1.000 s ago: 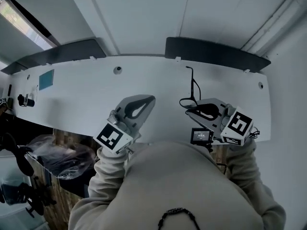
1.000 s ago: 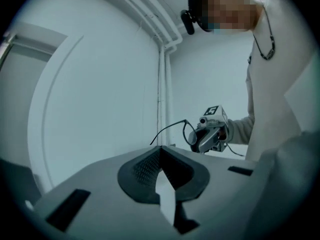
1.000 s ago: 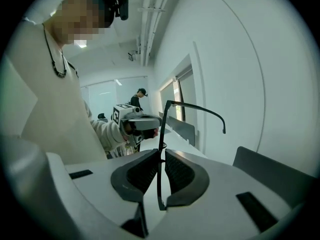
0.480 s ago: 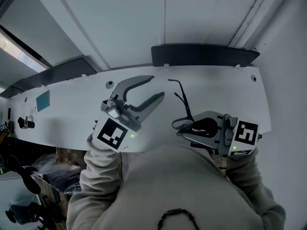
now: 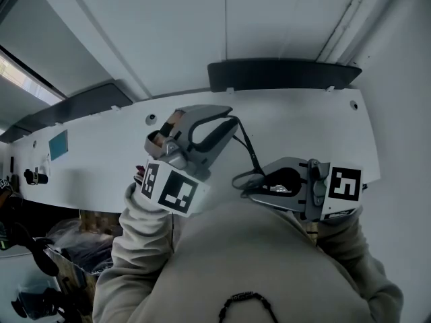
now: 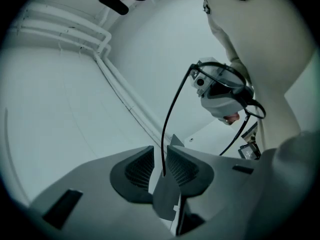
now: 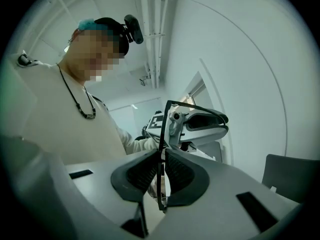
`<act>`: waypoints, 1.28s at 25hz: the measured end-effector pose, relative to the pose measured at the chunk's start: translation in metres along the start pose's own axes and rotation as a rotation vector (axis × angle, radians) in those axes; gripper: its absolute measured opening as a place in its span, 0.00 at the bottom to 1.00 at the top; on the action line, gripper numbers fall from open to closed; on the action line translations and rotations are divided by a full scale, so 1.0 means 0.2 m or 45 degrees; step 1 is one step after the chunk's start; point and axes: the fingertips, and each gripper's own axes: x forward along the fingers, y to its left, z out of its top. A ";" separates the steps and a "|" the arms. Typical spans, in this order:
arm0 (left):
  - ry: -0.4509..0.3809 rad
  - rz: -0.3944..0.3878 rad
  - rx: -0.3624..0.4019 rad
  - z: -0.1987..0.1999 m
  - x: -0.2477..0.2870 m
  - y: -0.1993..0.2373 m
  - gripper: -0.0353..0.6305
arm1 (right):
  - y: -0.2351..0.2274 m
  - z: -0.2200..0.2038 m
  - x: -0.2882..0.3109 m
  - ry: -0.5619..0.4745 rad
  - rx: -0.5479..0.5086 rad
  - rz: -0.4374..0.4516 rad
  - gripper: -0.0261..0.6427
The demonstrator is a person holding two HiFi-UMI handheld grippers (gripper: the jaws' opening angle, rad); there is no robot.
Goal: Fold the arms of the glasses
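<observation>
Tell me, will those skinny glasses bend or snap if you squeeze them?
Probably bendy: the glasses have a thin, curved arm. Likely light: the right gripper holds them up by the frame alone. Twisting might snap them, so the left gripper, jaws just closing around that arm, should go gently.

Head view: from above, steeply down on the surface (image 5: 101, 147). Gripper views: close, along own jaws, facing one another; all share the glasses (image 5: 252, 161).
</observation>
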 end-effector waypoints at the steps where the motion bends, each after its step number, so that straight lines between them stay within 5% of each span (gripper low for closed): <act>1: 0.000 0.010 0.006 0.01 0.00 0.00 0.16 | 0.00 0.00 0.00 -0.005 0.003 0.005 0.13; 5: 0.023 0.055 0.037 0.01 0.00 0.01 0.08 | 0.02 0.04 0.00 -0.029 -0.007 0.025 0.13; 16: 0.022 0.068 0.014 0.01 0.00 0.02 0.07 | 0.00 0.05 -0.01 -0.054 -0.037 -0.005 0.13; 32: -0.007 0.114 -0.150 0.03 -0.03 0.05 0.07 | 0.00 0.15 -0.02 -0.118 -0.108 -0.012 0.13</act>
